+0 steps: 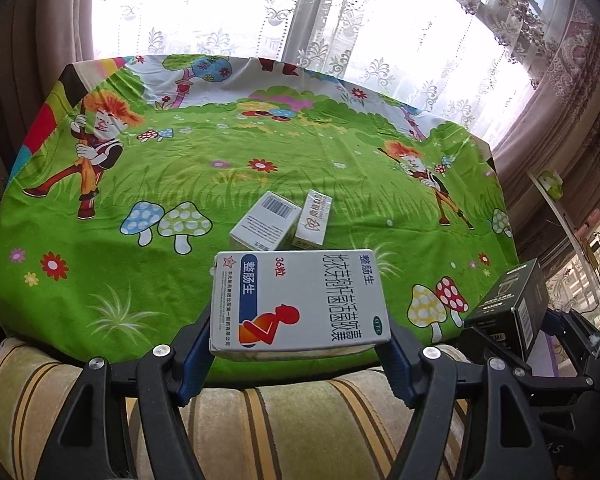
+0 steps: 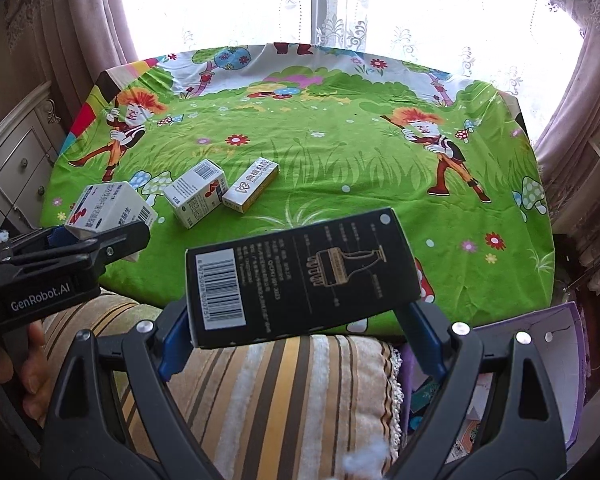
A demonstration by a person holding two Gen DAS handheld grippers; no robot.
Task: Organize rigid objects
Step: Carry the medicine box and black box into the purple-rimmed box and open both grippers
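We are counting four cardboard boxes in all. Two are lying on the table covered with a bright green cartoon-print cloth (image 2: 340,168): a small white medicine box with a barcode on its end (image 2: 196,196) and, just beside it on its right, a slim white box with a yellow edge (image 2: 252,185); their near corners are touching or nearly so. The other two are being held in the air above the table's near edge.

We are gripping the flat white medicine box with blue and red printing (image 1: 298,304) in the left gripper (image 1: 300,354), whose blue-padded fingers (image 1: 196,352) are pressing on its two long sides, held moderately wide. We are clamping the black rectangular box with a barcode and a gold line drawing (image 2: 300,276) in the right gripper (image 2: 300,340), whose fingers are standing wide apart across the box's length, pads against both ends.

Each held box is blocking the view of the near strip of the cloth behind it. In the right wrist view the left gripper is showing at the left edge, with a hand (image 2: 32,376) beneath it. A striped beige cushion (image 2: 276,392) is lying below both grippers, lace curtains (image 1: 220,8) are hanging behind the table, a pale drawer cabinet (image 2: 24,160) is standing at the left, and a purple bag (image 2: 556,360) is sitting at the lower right.
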